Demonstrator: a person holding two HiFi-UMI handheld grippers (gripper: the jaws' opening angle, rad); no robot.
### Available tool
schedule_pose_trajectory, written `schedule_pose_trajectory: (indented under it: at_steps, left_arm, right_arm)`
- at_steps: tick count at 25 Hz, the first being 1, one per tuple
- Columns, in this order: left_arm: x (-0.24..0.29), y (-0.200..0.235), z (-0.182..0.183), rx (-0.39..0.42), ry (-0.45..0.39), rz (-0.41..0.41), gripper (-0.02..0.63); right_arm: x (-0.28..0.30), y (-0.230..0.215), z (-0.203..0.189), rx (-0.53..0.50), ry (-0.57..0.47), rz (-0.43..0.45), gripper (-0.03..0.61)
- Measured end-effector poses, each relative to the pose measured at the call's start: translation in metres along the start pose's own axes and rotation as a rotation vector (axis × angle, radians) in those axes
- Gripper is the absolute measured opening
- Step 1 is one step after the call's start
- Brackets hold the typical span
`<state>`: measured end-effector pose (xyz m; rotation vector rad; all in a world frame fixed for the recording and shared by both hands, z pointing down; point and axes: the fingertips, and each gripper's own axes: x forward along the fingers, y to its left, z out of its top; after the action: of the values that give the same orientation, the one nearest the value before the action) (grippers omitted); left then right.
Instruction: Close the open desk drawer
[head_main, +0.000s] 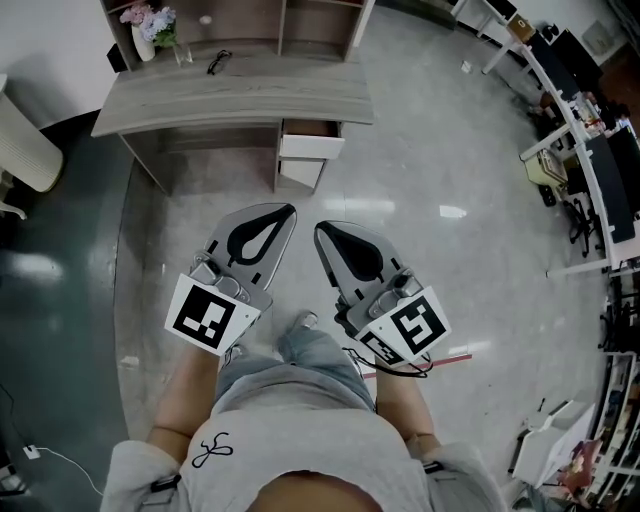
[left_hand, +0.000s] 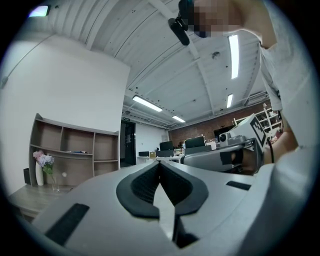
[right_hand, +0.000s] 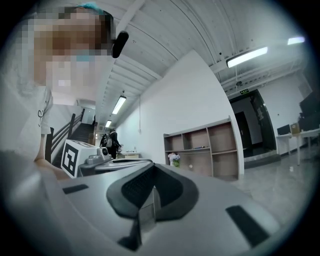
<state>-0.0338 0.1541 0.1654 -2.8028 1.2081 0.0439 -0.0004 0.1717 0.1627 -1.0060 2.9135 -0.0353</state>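
Observation:
A grey wooden desk (head_main: 230, 95) stands at the far side of the floor. Under its right end is a drawer unit, and its top drawer (head_main: 311, 143) with a white front is pulled out. My left gripper (head_main: 289, 209) and right gripper (head_main: 319, 229) hover side by side over the floor, well short of the desk, pointing towards it. Both are shut with nothing between the jaws. The left gripper (left_hand: 160, 163) and right gripper (right_hand: 152, 165) are tilted upward in their own views, which show ceiling and walls. The drawer is hidden in both gripper views.
A vase of flowers (head_main: 150, 25), a glass (head_main: 183, 52) and spectacles (head_main: 219, 62) sit on the desk, with a shelf unit (right_hand: 210, 150) behind it. A white chair (head_main: 25, 150) stands at the left, office desks (head_main: 590, 150) at the right.

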Motion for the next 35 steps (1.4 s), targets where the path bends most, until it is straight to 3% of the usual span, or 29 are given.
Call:
schedule_pose_trajectory:
  at_steps: [15, 28, 35]
  left_arm:
    - [0.072, -0.037, -0.004, 0.065, 0.06, 0.035, 0.011]
    - [0.139, -0.05, -0.009, 0.102, 0.071, -0.095, 0.011]
    - [0.162, -0.029, -0.02, 0.115, 0.077, -0.091, 0.011]
  right_arm:
    - [-0.047, -0.071, -0.004, 0.033, -0.029, 0.039, 0.008]
    - [-0.056, -0.121, -0.009, 0.045, -0.022, -0.045, 0.008]
    - [-0.034, -0.151, -0.015, 0.043, 0.001, -0.033, 0.008]
